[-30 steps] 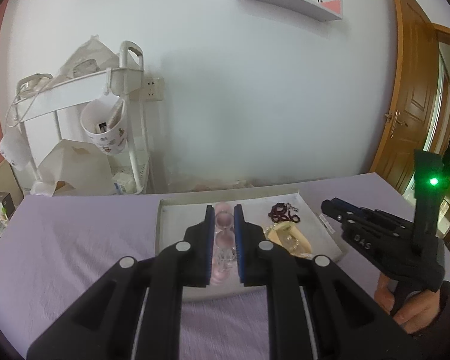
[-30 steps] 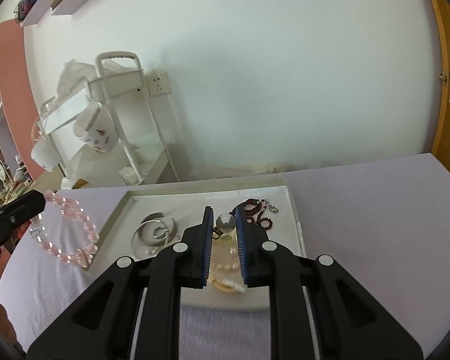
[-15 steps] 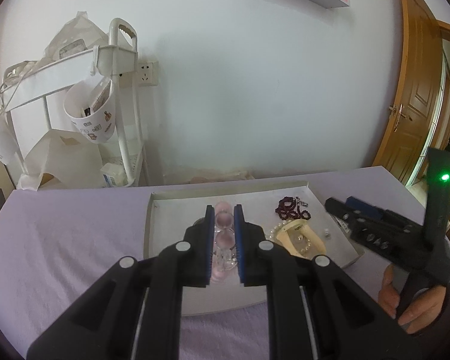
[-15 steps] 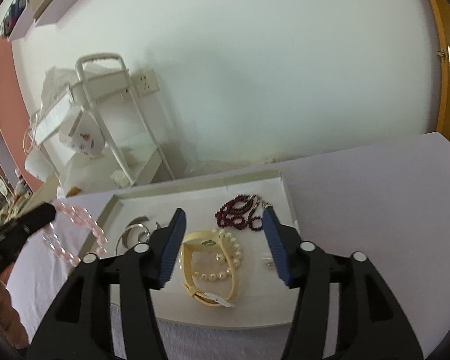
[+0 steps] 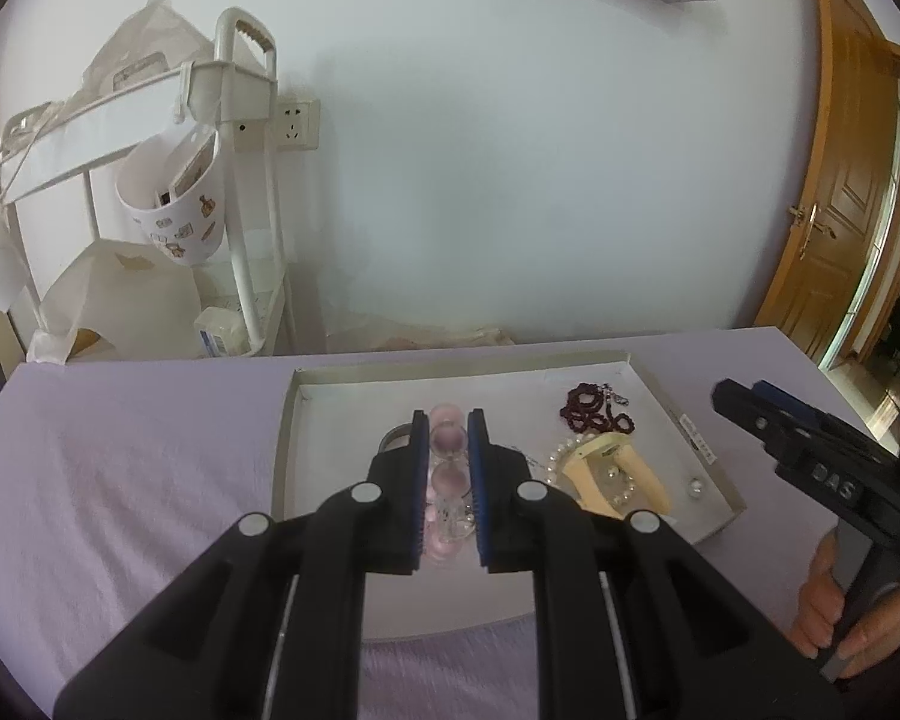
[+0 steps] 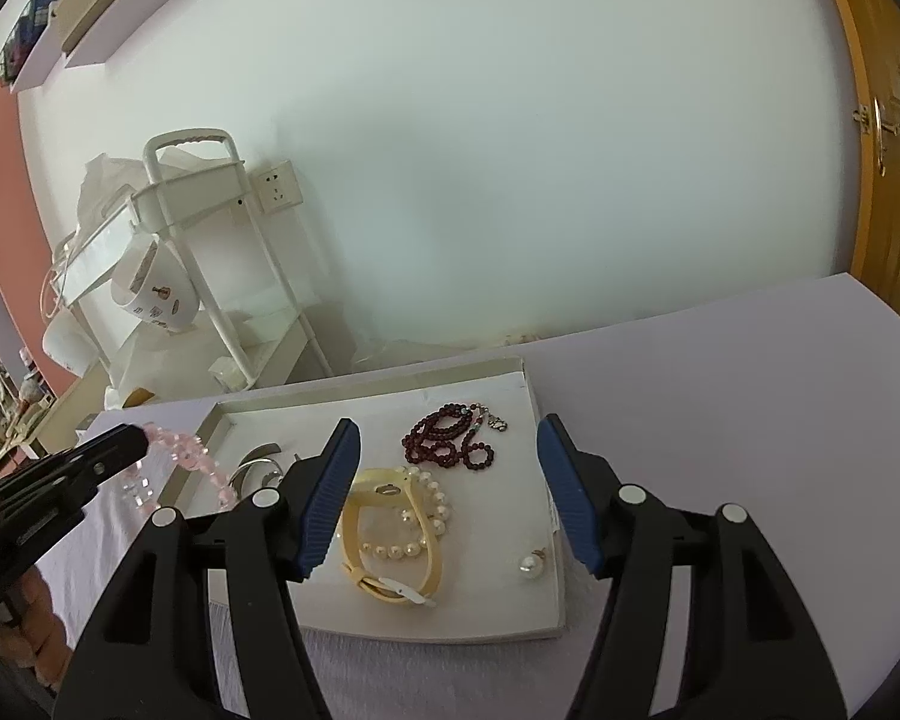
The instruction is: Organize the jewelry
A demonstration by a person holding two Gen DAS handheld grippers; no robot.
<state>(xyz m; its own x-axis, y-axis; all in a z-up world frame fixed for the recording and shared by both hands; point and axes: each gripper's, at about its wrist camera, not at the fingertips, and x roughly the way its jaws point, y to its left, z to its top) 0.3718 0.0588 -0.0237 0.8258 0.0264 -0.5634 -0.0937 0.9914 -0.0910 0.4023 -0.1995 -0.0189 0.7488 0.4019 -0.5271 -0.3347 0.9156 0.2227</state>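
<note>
My left gripper (image 5: 449,420) is shut on a pink bead bracelet (image 5: 447,480) and holds it above the left part of the white tray (image 5: 711,468). In the right wrist view the bracelet (image 6: 189,462) hangs from the left gripper (image 6: 132,438) over the tray's left rim (image 6: 207,426). My right gripper (image 6: 450,450) is open and empty above the tray. In the tray lie a dark red bead string (image 6: 450,441), a yellow strap (image 6: 390,534) with a pearl bracelet (image 6: 426,516), a loose pearl (image 6: 531,567) and a silver bangle (image 6: 258,465).
The tray sits on a lilac tablecloth (image 5: 120,468). A white trolley (image 5: 234,192) with a hanging white pot stands behind the table at the left. A wooden door (image 5: 840,192) is at the right. The right gripper shows at the right edge of the left wrist view (image 5: 810,450).
My right gripper has opened wide and let go of the small pearl, which now lies in the tray. My left gripper has moved right over the tray with the pink bracelet.
</note>
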